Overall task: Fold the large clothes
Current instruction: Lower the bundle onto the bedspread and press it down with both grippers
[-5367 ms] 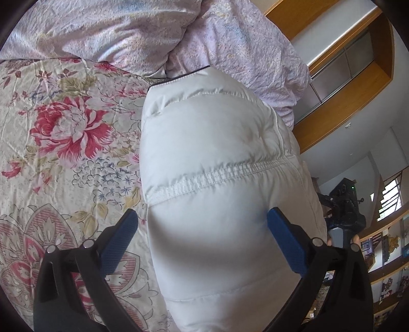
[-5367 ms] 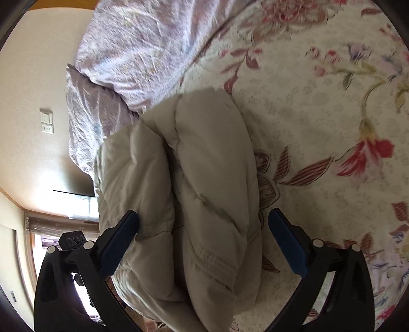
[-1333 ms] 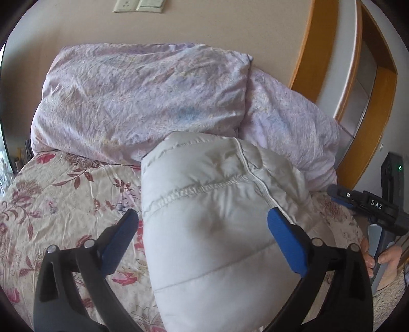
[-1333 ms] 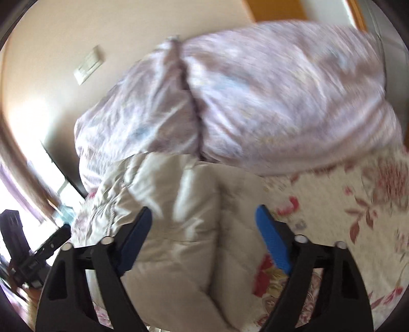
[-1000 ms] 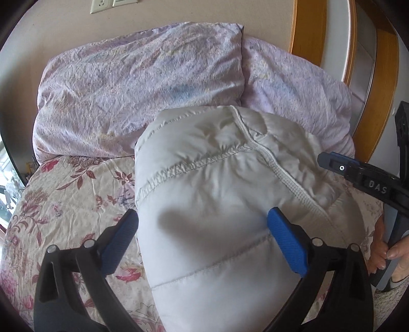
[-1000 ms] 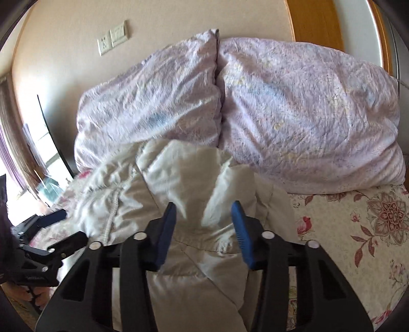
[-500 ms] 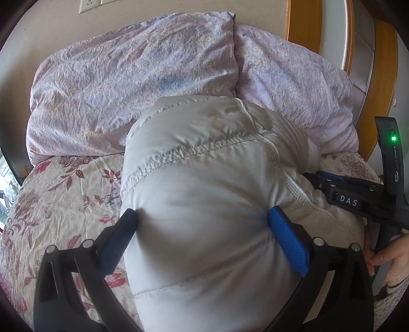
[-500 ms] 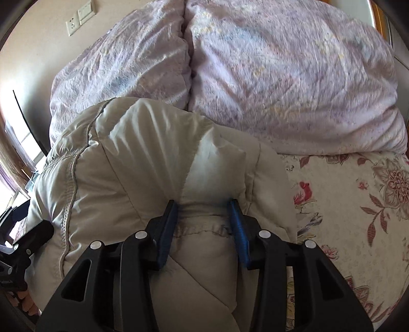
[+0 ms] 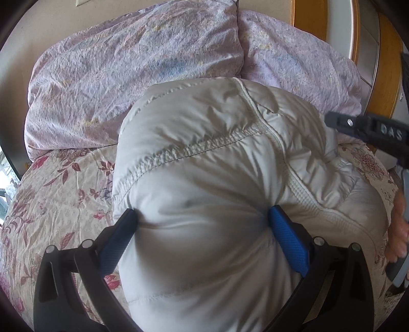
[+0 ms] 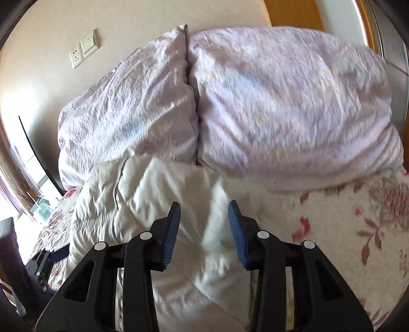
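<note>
A white puffer jacket (image 9: 204, 143), folded into a thick bundle, lies on the floral bedspread (image 9: 64, 178) against the pillows. My left gripper (image 9: 202, 212) is shut on the near end of the bundle. Both blue pads dig into the padding, and creases fan out from them. The right wrist view is blurred. There my right gripper (image 10: 203, 204) hovers over the jacket (image 10: 143, 194) with its jaws partly apart and no fold pinched between the pads. Its black body (image 9: 370, 127) and the person's hand (image 9: 398, 222) show at the right edge of the left wrist view.
Two lilac pillows (image 9: 127, 71) (image 9: 294, 63) stand against the wall just behind the jacket. A wooden frame (image 9: 301, 20) rises at the back right. A wall switch (image 10: 84, 48) sits above the pillows. The floral bedspread (image 10: 358, 217) stretches to the right of the jacket.
My left gripper has pushed down into the bundle and its pads now squeeze it. My right gripper, pressed on a fold half a second ago, has drawn back and up off the jacket.
</note>
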Motion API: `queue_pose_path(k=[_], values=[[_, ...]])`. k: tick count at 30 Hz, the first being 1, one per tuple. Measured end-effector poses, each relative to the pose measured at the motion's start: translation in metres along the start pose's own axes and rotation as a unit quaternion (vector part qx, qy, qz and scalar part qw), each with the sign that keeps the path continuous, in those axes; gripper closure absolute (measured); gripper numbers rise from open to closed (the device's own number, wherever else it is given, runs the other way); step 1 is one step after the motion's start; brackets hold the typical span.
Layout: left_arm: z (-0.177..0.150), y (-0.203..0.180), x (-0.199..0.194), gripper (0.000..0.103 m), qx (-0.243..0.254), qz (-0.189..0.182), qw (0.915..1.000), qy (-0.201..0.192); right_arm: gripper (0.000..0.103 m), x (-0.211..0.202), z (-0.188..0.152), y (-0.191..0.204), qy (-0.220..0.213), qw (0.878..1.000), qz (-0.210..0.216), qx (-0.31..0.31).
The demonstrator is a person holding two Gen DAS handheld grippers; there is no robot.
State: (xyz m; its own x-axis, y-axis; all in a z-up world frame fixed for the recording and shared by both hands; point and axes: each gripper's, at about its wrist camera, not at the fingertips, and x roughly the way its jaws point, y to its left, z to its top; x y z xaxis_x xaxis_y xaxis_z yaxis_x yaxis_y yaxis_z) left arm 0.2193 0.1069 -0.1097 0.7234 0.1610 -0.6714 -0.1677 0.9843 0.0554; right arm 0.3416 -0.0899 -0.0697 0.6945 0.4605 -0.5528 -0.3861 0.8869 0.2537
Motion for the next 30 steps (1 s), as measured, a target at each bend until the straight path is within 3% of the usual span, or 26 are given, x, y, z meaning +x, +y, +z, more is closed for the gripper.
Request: queue_pose_path(k=[5,10,20,23,30], values=[[0.000,-0.002,-0.001,0.002,0.003,-0.004,1.0000,-0.006,0.064,0.041,-0.007,-0.002,0.046,0.998,-0.043,-0.006],[0.002,-0.009,0.001,0.002,0.014,0.002,0.9997,-0.018,0.066,0.058,-0.024,-0.004,0.033,0.996,-0.076,-0.029],[0.000,-0.015,0.005,0.002,0.023,0.019,0.9991,-0.029,0.066,0.075,-0.026,-0.012,0.046,0.997,-0.066,-0.017],[-0.002,-0.012,0.006,0.002,0.022,0.016,0.9993,-0.024,0.066,0.060,-0.025,-0.008,0.045,0.996,-0.070,-0.024],[-0.002,-0.008,0.006,0.002,0.013,0.012,0.9996,-0.023,0.065,-0.007,-0.046,-0.018,0.016,1.000,-0.024,-0.012]])
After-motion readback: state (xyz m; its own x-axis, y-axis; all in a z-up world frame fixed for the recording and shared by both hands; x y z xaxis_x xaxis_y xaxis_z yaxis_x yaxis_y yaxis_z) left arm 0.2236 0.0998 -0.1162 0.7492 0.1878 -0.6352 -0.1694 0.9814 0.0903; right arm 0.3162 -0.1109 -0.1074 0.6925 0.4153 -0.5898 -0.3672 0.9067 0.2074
